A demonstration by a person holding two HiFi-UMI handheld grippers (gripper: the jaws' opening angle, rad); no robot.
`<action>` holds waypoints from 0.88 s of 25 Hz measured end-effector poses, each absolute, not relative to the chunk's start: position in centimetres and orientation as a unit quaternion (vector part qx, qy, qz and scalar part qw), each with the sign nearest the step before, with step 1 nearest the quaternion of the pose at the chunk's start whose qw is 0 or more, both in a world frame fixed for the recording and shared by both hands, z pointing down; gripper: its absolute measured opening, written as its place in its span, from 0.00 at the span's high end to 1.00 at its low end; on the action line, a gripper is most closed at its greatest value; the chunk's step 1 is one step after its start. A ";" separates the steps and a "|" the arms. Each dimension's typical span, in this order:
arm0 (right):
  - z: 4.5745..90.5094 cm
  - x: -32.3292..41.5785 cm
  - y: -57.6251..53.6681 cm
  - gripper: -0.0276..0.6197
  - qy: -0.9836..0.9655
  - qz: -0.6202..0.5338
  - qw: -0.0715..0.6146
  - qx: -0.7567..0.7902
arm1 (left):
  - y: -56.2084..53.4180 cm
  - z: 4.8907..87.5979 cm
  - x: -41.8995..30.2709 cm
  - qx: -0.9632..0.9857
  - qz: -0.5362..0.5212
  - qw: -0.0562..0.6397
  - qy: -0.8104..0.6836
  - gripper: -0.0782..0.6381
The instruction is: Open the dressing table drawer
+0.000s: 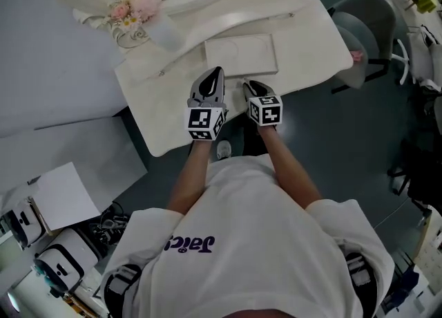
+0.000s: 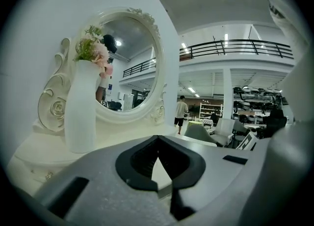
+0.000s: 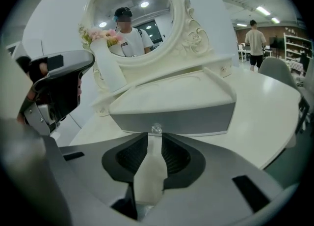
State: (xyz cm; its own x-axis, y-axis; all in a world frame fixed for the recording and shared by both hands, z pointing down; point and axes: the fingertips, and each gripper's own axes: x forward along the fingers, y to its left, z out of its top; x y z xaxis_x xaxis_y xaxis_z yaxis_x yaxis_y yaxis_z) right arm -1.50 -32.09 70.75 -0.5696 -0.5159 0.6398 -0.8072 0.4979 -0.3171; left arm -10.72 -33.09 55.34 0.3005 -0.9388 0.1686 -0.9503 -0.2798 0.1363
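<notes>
- Glassy knob [image 3: 156, 128] on the shut-looking drawer front [image 3: 171, 117] lies straight ahead of the right gripper's [image 3: 154, 135] fingers, just beyond their parted, empty tips.
- Left gripper [image 2: 157, 140]: fingers closed on nothing, aimed beside it.

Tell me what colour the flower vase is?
White; the tall vase shows best in the left gripper view.

The drawer [image 3: 171, 107] sits on the table [image 1: 311, 47], in front of the mirror [image 3: 130, 4]. The vase [image 2: 81, 107] stands to its left. The knob [image 3: 156, 129] is on its front. A chair [image 1: 366, 33] stands right of the table.
</notes>
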 end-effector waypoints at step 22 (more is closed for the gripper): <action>72.3 -2.6 -33.2 0.86 -0.794 0.348 0.245 0.434 | -32.1 54.5 -12.0 0.804 0.002 0.111 -0.584 0.87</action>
State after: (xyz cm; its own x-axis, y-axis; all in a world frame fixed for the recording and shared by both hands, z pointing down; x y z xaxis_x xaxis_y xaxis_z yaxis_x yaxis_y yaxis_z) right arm -2.59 -33.18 72.26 -0.5022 -0.5191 0.6916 -0.8604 0.3805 -0.3391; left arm -12.01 -32.07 54.53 0.3179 -0.9388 0.1322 -0.9397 -0.2935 0.1759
